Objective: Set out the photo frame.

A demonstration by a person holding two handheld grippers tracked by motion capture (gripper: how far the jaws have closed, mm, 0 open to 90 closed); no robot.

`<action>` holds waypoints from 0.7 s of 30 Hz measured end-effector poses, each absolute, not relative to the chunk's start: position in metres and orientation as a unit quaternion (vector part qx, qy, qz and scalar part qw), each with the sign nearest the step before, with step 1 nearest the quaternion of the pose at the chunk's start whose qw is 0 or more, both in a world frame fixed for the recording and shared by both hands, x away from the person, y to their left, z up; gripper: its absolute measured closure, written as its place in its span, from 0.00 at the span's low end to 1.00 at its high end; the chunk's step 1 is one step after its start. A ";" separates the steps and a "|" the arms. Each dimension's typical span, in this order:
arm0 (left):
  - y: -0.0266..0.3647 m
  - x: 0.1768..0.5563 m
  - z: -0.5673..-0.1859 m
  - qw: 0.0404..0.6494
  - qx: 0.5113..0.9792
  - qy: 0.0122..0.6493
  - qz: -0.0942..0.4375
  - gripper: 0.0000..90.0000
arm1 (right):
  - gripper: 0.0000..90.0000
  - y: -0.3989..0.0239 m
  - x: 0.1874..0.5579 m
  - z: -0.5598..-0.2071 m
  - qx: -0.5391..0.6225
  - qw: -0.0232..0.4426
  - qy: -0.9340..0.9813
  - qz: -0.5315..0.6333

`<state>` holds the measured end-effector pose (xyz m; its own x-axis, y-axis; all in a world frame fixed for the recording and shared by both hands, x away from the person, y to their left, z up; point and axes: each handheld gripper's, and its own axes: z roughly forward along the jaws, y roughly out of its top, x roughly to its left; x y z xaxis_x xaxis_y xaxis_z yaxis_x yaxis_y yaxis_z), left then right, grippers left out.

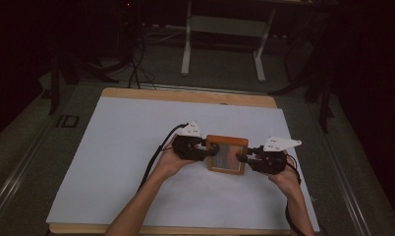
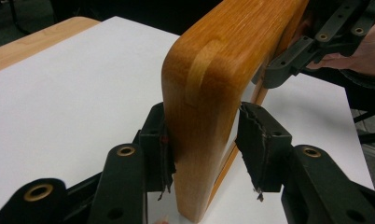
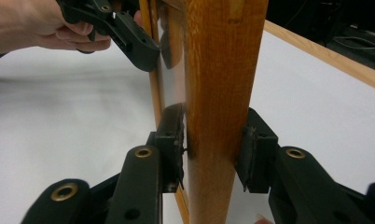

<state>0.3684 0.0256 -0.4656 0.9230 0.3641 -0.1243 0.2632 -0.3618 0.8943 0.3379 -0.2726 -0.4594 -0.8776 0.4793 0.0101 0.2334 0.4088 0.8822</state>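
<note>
A wooden picture frame (image 1: pixel 227 154) with a shiny pane sits between both grippers over the white sheet (image 1: pixel 126 157). My left gripper (image 1: pixel 212 150) grips its left edge. In the left gripper view both pads of the left gripper (image 2: pixel 202 135) lie against the frame's rounded corner (image 2: pixel 209 70). My right gripper (image 1: pixel 242 158) holds the opposite edge. In the right gripper view the right gripper (image 3: pixel 213 140) has a pad on each face of the wood (image 3: pixel 218 70). Each gripper view also shows the other gripper, with its hand, at the frame's far end.
The white sheet covers a wooden board (image 1: pixel 185 95) whose rim shows at the back and front. Beyond the table stand a pale metal stand (image 1: pixel 186 44) and dark cables on the floor. Bare sheet lies to the left and right of the hands.
</note>
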 end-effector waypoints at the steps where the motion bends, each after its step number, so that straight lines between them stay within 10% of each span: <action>1: 0.025 0.368 -0.466 0.533 0.824 0.188 0.048 0.65 | 0.71 -0.275 0.339 -0.461 0.218 0.120 0.829 0.500; 21: 0.041 0.366 -0.459 0.526 0.826 0.194 0.054 0.67 | 0.71 -0.266 0.348 -0.469 0.224 0.079 0.824 0.514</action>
<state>0.3658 0.0406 -0.4595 0.9193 0.3765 -0.1148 0.2632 -0.3712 0.8905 0.3481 -0.2660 -0.4692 -0.8876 0.4497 0.0999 0.2878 0.3720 0.8825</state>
